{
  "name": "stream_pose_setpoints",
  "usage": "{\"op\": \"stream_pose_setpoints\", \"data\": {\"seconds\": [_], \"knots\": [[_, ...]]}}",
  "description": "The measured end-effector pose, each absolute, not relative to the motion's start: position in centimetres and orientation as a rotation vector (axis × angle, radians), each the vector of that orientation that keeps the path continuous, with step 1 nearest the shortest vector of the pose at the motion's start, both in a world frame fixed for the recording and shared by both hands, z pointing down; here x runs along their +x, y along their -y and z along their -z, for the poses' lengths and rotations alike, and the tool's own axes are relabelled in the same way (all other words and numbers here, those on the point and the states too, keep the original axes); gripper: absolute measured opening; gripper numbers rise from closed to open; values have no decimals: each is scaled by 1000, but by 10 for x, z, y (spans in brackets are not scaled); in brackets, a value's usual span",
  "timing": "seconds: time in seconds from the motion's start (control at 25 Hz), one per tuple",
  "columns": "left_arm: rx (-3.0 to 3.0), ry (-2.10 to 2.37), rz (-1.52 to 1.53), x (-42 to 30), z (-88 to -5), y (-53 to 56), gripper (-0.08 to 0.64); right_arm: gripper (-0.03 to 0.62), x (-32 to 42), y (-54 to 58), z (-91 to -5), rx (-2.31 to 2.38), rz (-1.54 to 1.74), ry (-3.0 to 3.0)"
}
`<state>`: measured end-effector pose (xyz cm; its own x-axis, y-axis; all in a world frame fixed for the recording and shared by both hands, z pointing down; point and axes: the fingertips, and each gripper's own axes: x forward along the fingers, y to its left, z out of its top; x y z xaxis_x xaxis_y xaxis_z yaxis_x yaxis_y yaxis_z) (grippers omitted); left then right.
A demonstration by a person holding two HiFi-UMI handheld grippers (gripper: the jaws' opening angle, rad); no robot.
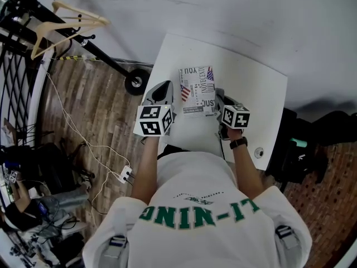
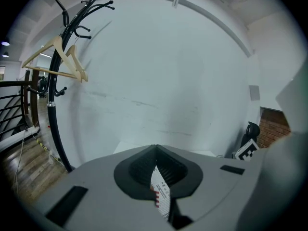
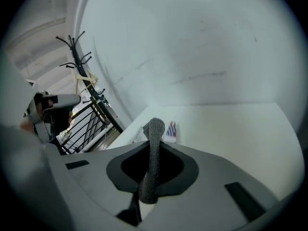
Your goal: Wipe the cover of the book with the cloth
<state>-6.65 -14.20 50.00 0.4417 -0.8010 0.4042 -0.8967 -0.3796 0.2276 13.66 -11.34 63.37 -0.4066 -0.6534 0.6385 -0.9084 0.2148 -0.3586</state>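
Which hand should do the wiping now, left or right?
Right. The right hand-held gripper is shut on the grey cloth, beside the book. The left hand-held gripper pinches the book's edge, so it is busy.

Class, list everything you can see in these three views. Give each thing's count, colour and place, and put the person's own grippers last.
table: one, white, in front of the person
book: one, white cover with black print and a flag, on the table between the two grippers
cloth: one, grey, standing up from the right gripper's jaws
coat stand: one, black, left of the table
hangers: two, it seems, pale wood, on the coat stand
power strip: one, white, on the wooden floor to the person's left
left gripper: one, grey, jaws shut on the book's left edge
right gripper: one, grey, jaws shut on the cloth, at the book's right edge
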Motion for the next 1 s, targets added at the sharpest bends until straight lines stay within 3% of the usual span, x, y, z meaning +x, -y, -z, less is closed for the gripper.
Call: {"op": "stream_pose_setpoints", "data": {"seconds": [0.2, 0.52, 1.0], "knots": [[2387, 1475, -227, -64, -444, 165, 8, 38, 120, 174, -497, 1615, -562, 2335], [2585, 1583, -59, -58, -337, 181, 8, 38, 111, 185, -336, 1850, -108, 2463], [2632, 1534, -21, -42, -328, 178, 8, 38, 104, 170, -328, 1863, -77, 2449]]}}
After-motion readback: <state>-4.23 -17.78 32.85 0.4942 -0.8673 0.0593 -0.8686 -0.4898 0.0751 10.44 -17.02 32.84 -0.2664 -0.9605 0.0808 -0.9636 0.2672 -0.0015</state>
